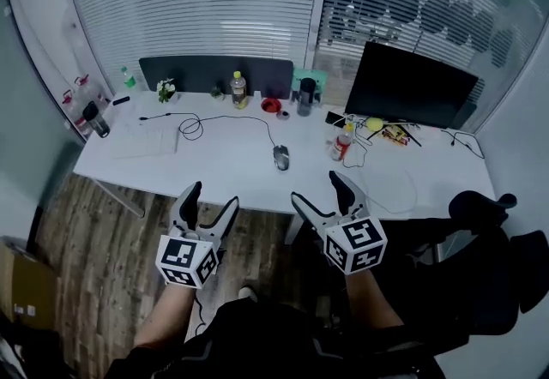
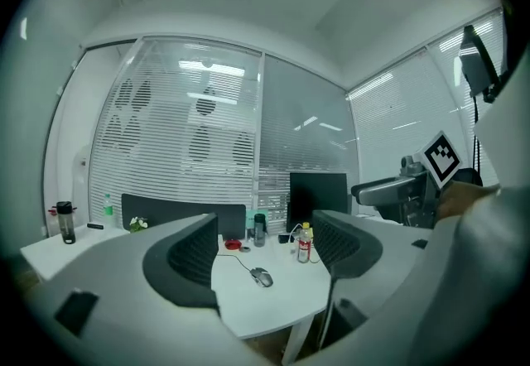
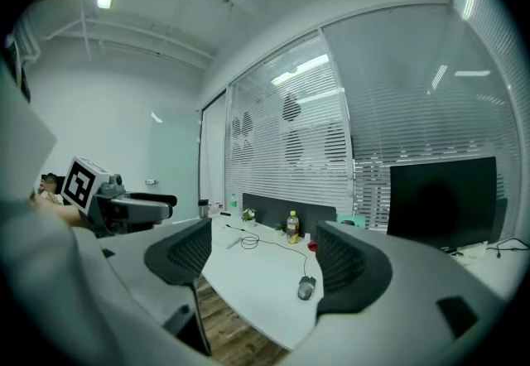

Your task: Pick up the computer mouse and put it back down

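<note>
A grey computer mouse lies near the middle of the white desk, its black cable running back toward the left. It also shows small between the jaws in the left gripper view and low in the right gripper view. My left gripper is open, held off the desk's front edge, left of the mouse. My right gripper is open too, held just right of the mouse and short of the desk. Neither holds anything.
On the desk stand a white keyboard, a dark flask, a yellow-capped bottle, a red-labelled bottle, a black cup and a black monitor. A black office chair sits at the right.
</note>
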